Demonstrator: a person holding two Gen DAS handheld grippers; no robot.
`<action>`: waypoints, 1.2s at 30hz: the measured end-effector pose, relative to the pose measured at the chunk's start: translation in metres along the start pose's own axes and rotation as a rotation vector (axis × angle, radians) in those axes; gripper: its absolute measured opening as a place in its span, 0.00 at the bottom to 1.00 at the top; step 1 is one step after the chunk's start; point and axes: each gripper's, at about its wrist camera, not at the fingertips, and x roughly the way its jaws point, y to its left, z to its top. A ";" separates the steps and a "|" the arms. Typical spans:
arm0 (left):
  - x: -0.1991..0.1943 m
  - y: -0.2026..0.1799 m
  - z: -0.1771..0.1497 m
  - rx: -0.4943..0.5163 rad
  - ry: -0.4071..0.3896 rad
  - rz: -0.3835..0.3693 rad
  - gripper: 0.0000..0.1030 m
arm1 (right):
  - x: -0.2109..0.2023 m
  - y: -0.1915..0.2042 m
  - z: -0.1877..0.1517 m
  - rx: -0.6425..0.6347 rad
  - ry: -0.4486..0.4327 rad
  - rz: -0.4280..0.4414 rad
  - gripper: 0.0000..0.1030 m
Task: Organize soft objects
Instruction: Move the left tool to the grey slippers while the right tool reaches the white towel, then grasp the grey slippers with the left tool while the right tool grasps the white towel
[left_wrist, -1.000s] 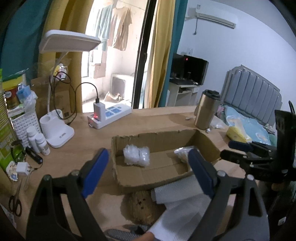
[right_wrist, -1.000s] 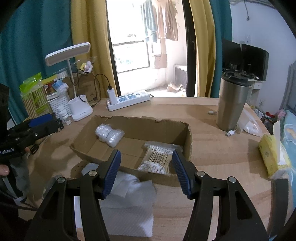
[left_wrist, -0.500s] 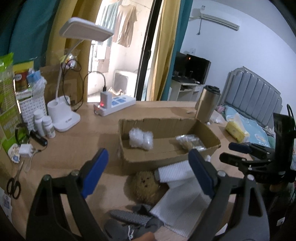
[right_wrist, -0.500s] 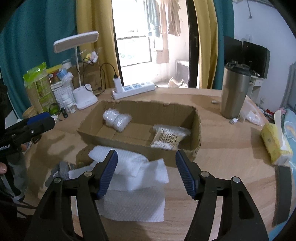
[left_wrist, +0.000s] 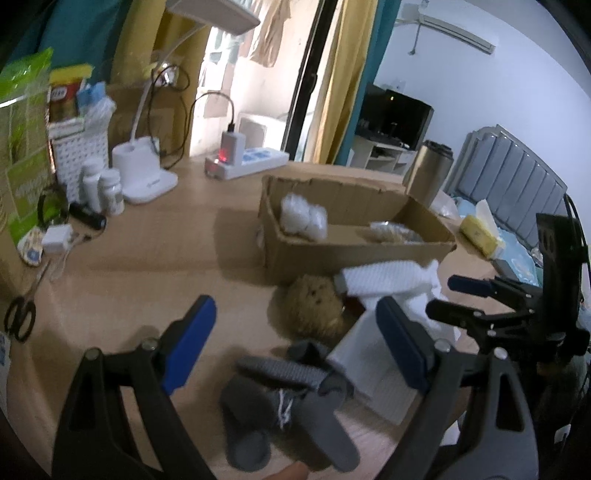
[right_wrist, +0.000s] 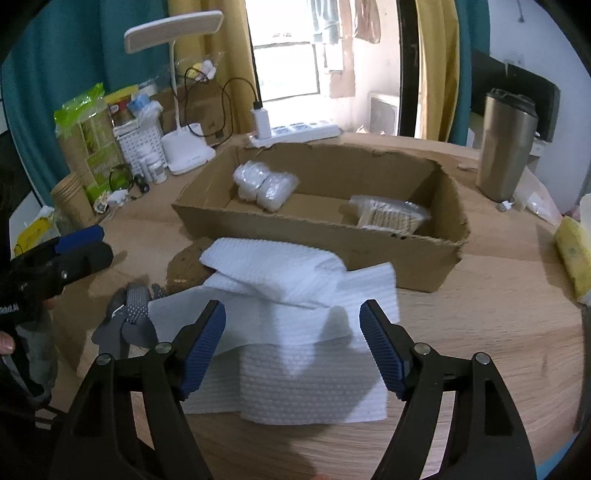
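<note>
A brown cardboard box (right_wrist: 406, 258) holds a bag of cotton balls (right_wrist: 266, 182) and a pack of cotton swabs (right_wrist: 391, 214); the box also shows in the left wrist view (left_wrist: 303, 254). In front of it lie white towels (right_wrist: 295, 325), a brown sponge (left_wrist: 314, 308) and a grey sock bundle (left_wrist: 288, 398). My left gripper (left_wrist: 295, 347) is open and empty above the socks. My right gripper (right_wrist: 291, 347) is open and empty above the towels.
A steel tumbler (right_wrist: 506, 144) stands right of the box. A white lamp base (left_wrist: 144, 173), power strip (left_wrist: 247, 162), small bottles (left_wrist: 103, 188) and scissors (left_wrist: 22, 314) sit at the left. A yellow tissue pack (right_wrist: 572, 254) lies at the right edge.
Both grippers have pulled back from the box toward the table's near edge. The towels, sponge and socks have come into fuller view. Both stay open.
</note>
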 end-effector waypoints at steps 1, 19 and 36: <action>0.000 0.002 -0.004 -0.007 0.007 0.000 0.87 | 0.002 0.002 0.000 0.000 0.004 0.000 0.76; 0.013 0.007 -0.044 -0.032 0.122 -0.011 0.87 | 0.024 0.014 -0.009 -0.069 0.057 -0.030 0.71; 0.027 -0.008 -0.050 0.034 0.193 0.056 0.87 | -0.014 -0.005 -0.006 -0.094 -0.071 -0.073 0.04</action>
